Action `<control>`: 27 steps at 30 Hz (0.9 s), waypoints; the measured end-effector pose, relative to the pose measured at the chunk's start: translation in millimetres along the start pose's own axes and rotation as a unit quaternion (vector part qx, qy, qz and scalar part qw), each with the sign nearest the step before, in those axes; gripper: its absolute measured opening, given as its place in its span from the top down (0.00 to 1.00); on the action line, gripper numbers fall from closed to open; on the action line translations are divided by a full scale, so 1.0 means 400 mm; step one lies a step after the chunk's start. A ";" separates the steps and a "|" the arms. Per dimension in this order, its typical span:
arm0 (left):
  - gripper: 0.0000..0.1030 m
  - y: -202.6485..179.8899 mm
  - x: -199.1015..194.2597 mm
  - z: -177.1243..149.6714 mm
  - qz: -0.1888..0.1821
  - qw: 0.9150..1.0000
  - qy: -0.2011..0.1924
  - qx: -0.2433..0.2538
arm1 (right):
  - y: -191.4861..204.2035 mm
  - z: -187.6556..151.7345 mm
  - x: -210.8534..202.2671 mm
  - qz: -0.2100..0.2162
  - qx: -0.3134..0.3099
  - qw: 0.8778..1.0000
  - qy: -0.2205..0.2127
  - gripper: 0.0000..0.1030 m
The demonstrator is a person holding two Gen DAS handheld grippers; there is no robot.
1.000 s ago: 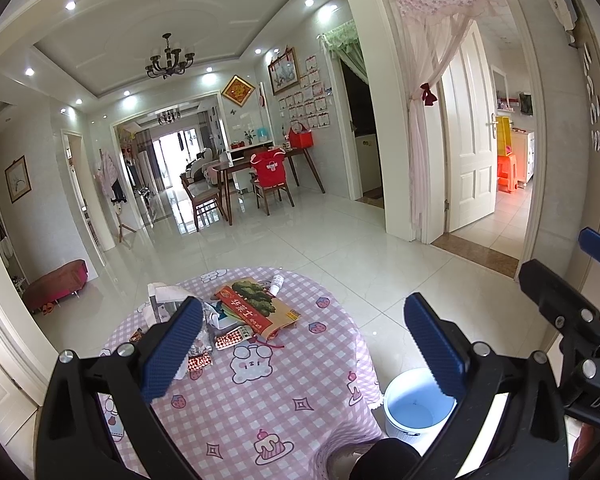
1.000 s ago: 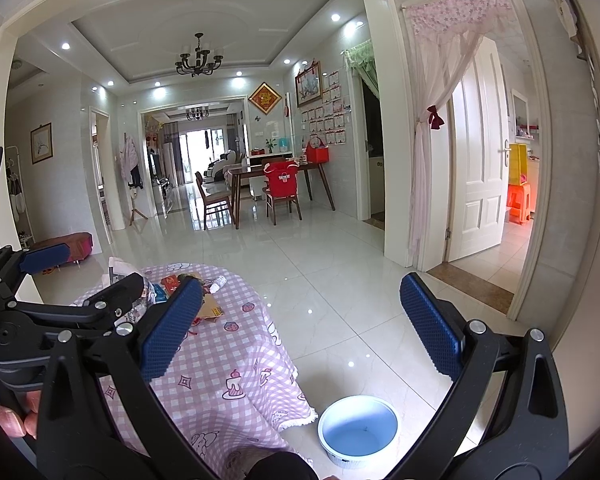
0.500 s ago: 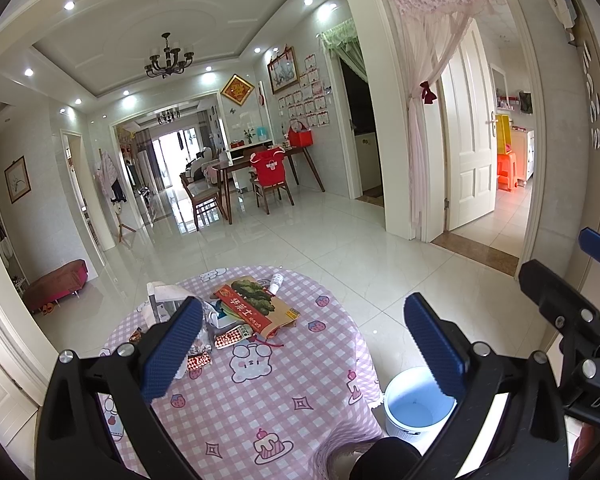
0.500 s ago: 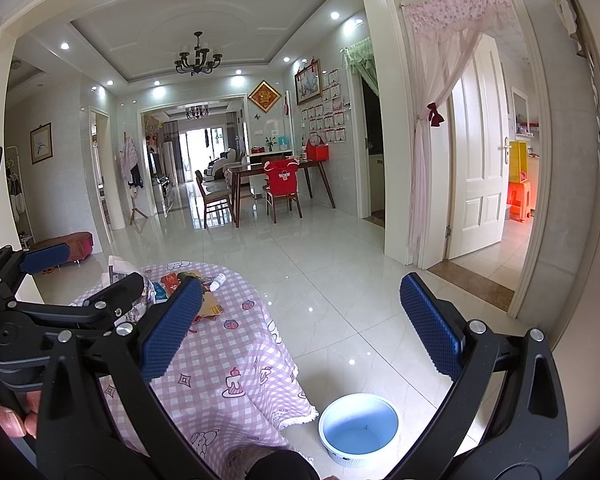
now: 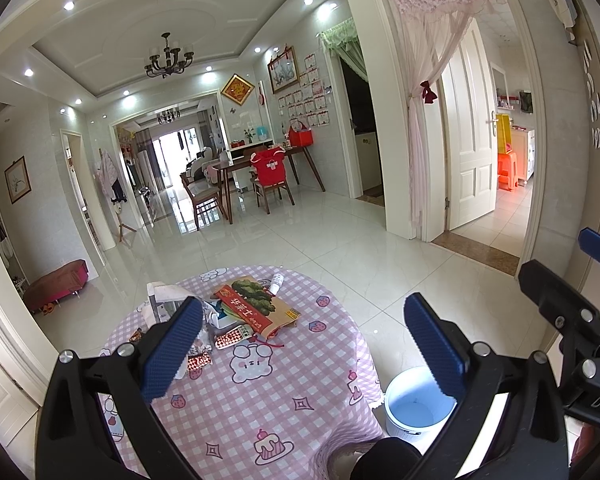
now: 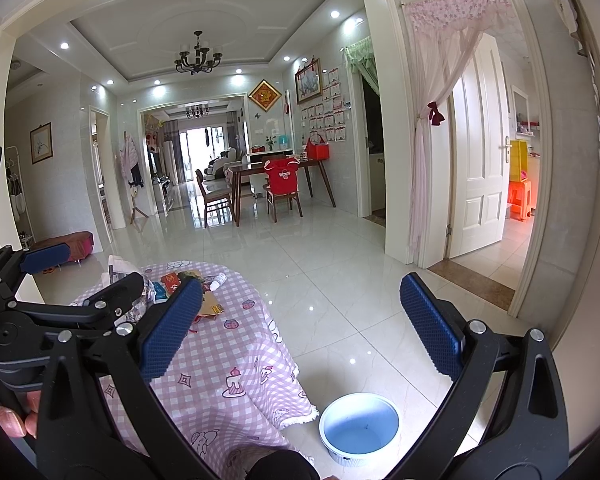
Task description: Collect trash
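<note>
Bin (image 5: 416, 408) beside table (image 5: 260, 400), blue inside, holding nothing

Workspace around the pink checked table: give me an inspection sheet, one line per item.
Surface: round table under a pink checked cloth.
Job's things: snack wrappers, a red-green flat package, crumpled tissue and a small bottle at its far side; blue bin on the floor.
Clutter: nothing seen.
Grippers: left gripper and right gripper open, empty.
Cables: nothing seen.
Surroundings: glossy tiled floor, dining table and chairs beyond.
</note>
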State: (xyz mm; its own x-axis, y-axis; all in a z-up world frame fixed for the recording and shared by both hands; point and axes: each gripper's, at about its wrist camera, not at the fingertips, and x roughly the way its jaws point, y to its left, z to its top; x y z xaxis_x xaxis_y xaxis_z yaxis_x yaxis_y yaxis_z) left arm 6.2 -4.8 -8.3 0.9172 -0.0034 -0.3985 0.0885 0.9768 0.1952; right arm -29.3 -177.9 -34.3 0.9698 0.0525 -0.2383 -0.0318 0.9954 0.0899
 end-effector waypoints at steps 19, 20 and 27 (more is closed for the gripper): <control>0.04 -0.011 0.032 -0.039 0.000 1.000 0.003 0.001 | 0.015 -0.070 0.046 0.001 0.001 1.000 0.006 0.06; 0.04 -0.011 0.037 -0.044 0.000 1.000 0.004 0.001 | 0.019 -0.076 0.051 0.001 0.001 1.000 0.006 0.06; 0.04 0.015 0.058 -0.051 -0.001 1.000 0.012 -0.002 | 0.038 -0.080 0.088 0.003 0.003 1.000 0.016 0.06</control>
State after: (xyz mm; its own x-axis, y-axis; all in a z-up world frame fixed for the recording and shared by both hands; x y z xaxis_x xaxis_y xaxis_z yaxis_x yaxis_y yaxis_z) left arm 20.1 5.3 -34.7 0.9071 0.0004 -0.4209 0.0884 0.9775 0.1914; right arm -3.4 -158.3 -72.1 0.9614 0.0614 -0.2683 -0.0361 0.9945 0.0982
